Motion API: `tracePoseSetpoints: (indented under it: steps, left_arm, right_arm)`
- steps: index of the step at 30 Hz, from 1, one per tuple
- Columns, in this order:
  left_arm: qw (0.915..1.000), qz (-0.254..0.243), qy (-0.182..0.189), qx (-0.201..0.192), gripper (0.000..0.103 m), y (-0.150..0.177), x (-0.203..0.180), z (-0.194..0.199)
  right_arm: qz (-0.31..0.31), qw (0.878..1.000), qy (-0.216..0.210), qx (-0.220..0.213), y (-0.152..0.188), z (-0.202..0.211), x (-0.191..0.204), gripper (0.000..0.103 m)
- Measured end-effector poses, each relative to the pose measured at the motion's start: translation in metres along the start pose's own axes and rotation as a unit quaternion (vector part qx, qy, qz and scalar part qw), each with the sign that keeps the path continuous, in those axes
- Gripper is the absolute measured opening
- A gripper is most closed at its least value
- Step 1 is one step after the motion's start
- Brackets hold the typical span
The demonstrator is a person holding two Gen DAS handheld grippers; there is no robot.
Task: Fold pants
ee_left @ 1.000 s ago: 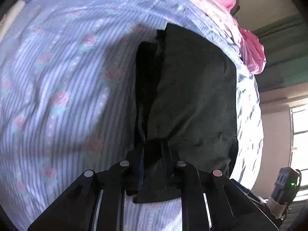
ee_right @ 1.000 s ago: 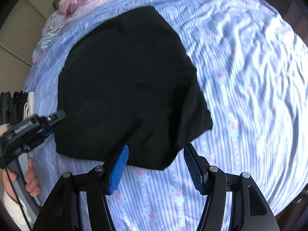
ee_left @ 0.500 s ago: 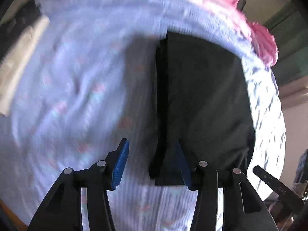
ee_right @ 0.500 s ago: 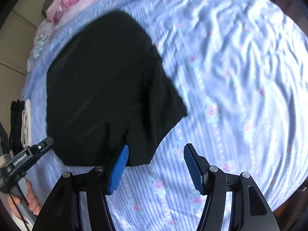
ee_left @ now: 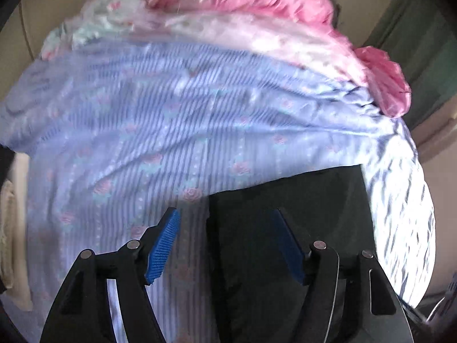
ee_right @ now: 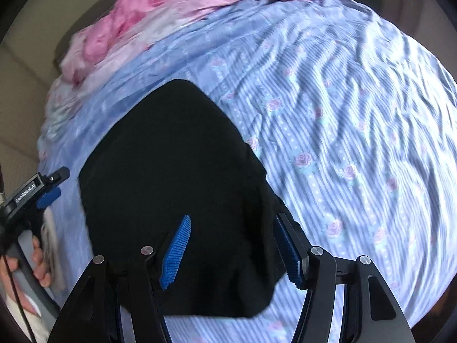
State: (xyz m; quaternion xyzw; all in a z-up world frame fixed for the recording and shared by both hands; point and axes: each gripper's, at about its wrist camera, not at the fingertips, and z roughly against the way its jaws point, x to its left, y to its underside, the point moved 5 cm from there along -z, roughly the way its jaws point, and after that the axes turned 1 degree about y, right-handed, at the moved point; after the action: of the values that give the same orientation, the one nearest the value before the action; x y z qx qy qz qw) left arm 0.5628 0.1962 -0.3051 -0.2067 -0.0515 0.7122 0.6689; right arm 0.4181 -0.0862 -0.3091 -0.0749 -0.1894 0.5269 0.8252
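Folded black fabric pants (ee_right: 174,188) lie flat on a rumpled blue-and-white striped bedsheet printed with pink roses (ee_right: 357,131), toward the near left of the bed in the right wrist view. The right gripper (ee_right: 231,245), black-framed with ribbed blue pads, hovers over the near edge of the pants; its jaws stand apart and the pads press on nothing. In the left wrist view the left gripper (ee_left: 228,245) straddles the left edge of the pants (ee_left: 285,214), one blue pad over the sheet (ee_left: 171,114) and the other over the dark cloth. Its jaws have just been opening, and no cloth is pinched between them. In the right wrist view the left gripper (ee_right: 51,185) appears at the far left, held by a hand (ee_right: 40,260) on its grey handle. A crumpled pink satin quilt (ee_left: 257,8) is heaped along the far edge of the bed. Cream-coloured cloth (ee_left: 11,228) shows at the left border, blurred.
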Motion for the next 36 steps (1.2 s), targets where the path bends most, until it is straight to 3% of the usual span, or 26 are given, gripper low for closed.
tracePoseSetpoints:
  steps: [5,7,8,11,13,16,19,21,22,24,26,28,30,33,36]
  left_arm:
    - [0.9991,0.013,0.003,0.041,0.067,0.008,0.003,-0.034]
    - [0.9992,0.006,0.001,0.039,0.049,0.009,-0.002,-0.037]
    - [0.9991,0.004,0.006,0.041,0.027,0.010,-0.007,-0.038]
    - [0.9978,-0.015,-0.063,0.012,0.010,0.007,-0.017,-0.029]
    - [0.9952,-0.018,-0.096,-0.003,0.010,0.006,-0.019,-0.025]
    - [0.9937,-0.022,-0.110,0.007,0.011,0.009,-0.017,-0.031]
    - [0.9882,-0.049,-0.145,-0.004,0.026,0.011,-0.020,-0.026]
    - [0.9819,-0.064,-0.178,-0.008,0.056,0.013,-0.019,-0.021]
    - [0.9793,-0.068,-0.190,-0.013,0.062,0.015,-0.019,-0.014]
    - [0.9824,-0.050,-0.177,-0.034,0.072,0.021,-0.013,0.010]
    - [0.9918,-0.008,-0.121,-0.040,0.086,0.033,-0.005,0.032]
    - [0.9979,0.017,-0.052,-0.034,0.089,0.050,-0.001,0.043]
    - [0.9995,0.015,-0.019,-0.019,0.089,0.065,-0.003,0.042]
    - [0.9999,-0.003,-0.008,-0.006,0.089,0.081,-0.007,0.030]
    - [0.9998,0.003,0.018,0.002,0.089,0.089,-0.011,0.018]
  right_arm:
    - [-0.009,1.000,0.027,0.002,0.000,-0.014,0.004,0.061]
    - [-0.011,0.999,0.040,-0.006,0.001,-0.013,-0.001,0.061]
    - [-0.021,0.999,0.046,-0.008,0.002,-0.011,-0.007,0.061]
    - [-0.053,0.996,0.067,-0.018,0.007,-0.005,-0.027,0.061]
    - [-0.059,0.994,0.083,-0.029,0.008,0.000,-0.038,0.061]
    - [-0.058,0.993,0.093,-0.032,0.006,0.003,-0.046,0.061]
    - [-0.059,0.995,0.076,-0.020,0.006,-0.003,-0.049,0.061]
    - [-0.058,0.996,0.072,-0.013,0.009,-0.006,-0.053,0.061]
    - [-0.056,0.996,0.070,-0.012,0.011,-0.006,-0.053,0.061]
    - [-0.044,0.997,0.062,-0.017,0.011,-0.003,-0.052,0.061]
    - [-0.015,0.999,0.037,-0.034,0.005,0.004,-0.045,0.061]
    - [0.029,0.999,0.014,-0.040,-0.003,0.006,-0.036,0.061]
    - [0.066,0.997,-0.028,-0.033,-0.013,0.004,-0.025,0.061]
    - [0.099,0.993,-0.068,-0.010,-0.030,-0.011,-0.017,0.061]
    - [0.108,0.991,-0.080,0.005,-0.041,-0.029,-0.013,0.061]
